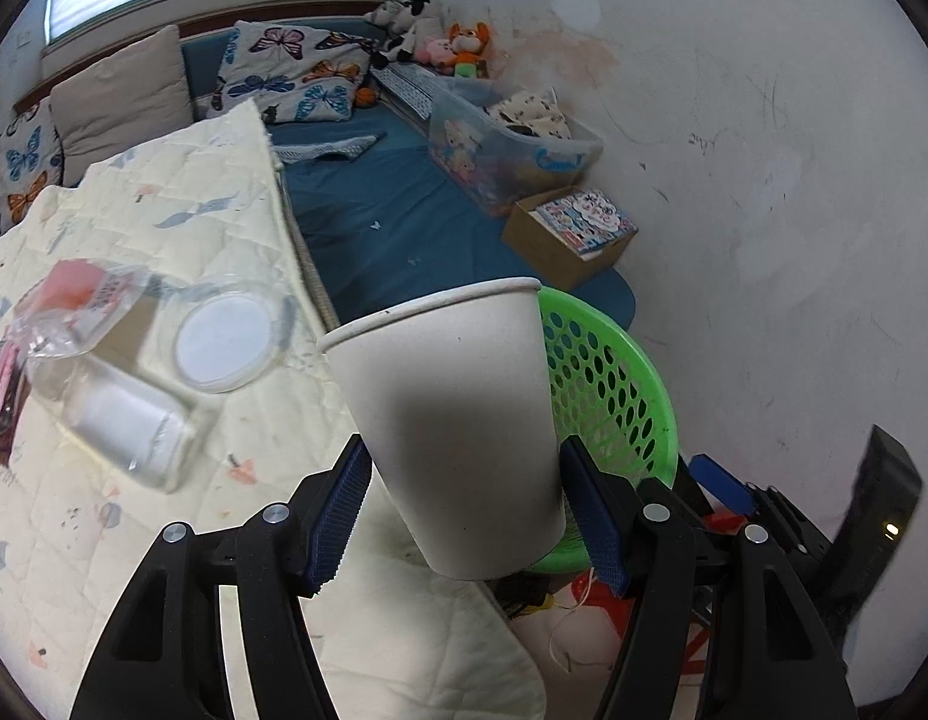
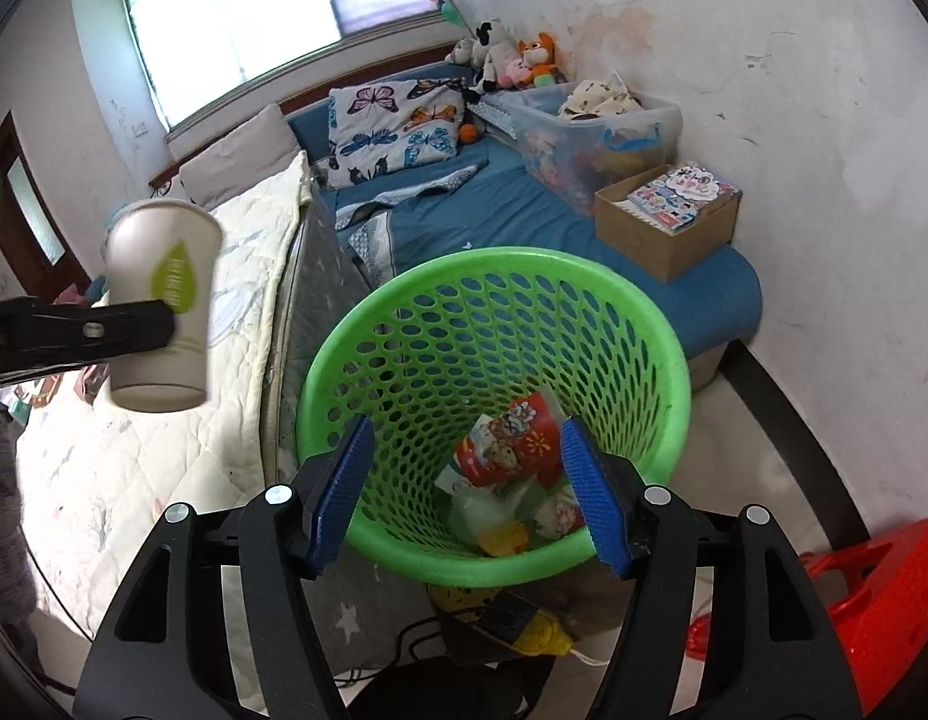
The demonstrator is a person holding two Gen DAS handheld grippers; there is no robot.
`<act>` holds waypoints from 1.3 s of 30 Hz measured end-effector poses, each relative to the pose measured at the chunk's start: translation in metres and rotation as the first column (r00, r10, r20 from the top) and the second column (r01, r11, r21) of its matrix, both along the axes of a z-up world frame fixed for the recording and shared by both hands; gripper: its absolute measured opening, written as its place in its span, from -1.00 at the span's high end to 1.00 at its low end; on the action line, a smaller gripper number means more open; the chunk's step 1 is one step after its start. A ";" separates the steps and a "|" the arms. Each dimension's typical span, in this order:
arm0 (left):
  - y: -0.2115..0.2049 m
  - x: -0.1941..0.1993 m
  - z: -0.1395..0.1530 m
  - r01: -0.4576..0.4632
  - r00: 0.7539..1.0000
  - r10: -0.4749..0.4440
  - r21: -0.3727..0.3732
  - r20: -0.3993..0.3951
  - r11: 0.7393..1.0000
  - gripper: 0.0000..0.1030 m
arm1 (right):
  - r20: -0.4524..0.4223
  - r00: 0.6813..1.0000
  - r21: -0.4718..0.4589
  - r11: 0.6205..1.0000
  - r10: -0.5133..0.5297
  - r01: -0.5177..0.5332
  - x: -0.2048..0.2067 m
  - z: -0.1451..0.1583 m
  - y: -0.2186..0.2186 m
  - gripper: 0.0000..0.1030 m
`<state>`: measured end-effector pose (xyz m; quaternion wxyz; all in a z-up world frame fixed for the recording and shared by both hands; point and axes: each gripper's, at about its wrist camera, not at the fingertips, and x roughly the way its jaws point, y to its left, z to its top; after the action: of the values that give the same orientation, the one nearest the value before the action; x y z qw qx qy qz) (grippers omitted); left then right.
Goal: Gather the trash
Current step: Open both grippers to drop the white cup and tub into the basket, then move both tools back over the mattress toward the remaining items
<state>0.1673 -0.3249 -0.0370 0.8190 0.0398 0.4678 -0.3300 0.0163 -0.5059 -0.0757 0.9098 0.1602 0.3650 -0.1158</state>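
Beside green basket [image 2: 494, 324], quilted bed [image 2: 164, 420].

right gripper [image 2: 470, 495]: empty, over green basket [image 2: 662, 324] | paper cup [image 2: 164, 300] left

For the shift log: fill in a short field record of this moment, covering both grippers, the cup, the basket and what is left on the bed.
left gripper: shut on the cup, upright
right gripper: open, empty, above the basket
basket: green, on the floor beside the bed; wrappers inside
cup place: over the bed's edge, not yet over the basket
left on bed: clear plastic tub, round lid
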 end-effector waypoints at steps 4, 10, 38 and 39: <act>-0.019 0.000 -0.012 0.020 1.000 -0.020 0.037 -0.010 0.999 -0.22 | 0.016 1.000 0.001 1.000 -0.005 0.005 -0.010 0.004 -0.003 -0.32; -0.039 0.001 -0.030 0.050 0.998 -0.048 0.078 -0.030 0.996 -0.24 | 0.028 0.999 0.014 1.000 -0.020 0.019 -0.021 0.004 -0.008 -0.33; 0.117 0.026 0.003 -0.181 0.981 0.177 0.058 0.079 0.982 -0.34 | 0.074 0.977 0.002 0.980 0.199 -0.199 0.027 0.041 0.070 -0.36; 0.125 0.028 0.005 -0.196 0.978 0.191 0.058 0.080 0.979 -0.34 | 0.073 0.974 -0.002 0.977 0.213 -0.213 0.032 0.043 0.075 -0.36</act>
<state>0.1953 -0.2000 -0.0324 0.8621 0.0329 0.4495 -0.2315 0.0478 -0.4308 -0.0329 0.9292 0.1272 0.3468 -0.0105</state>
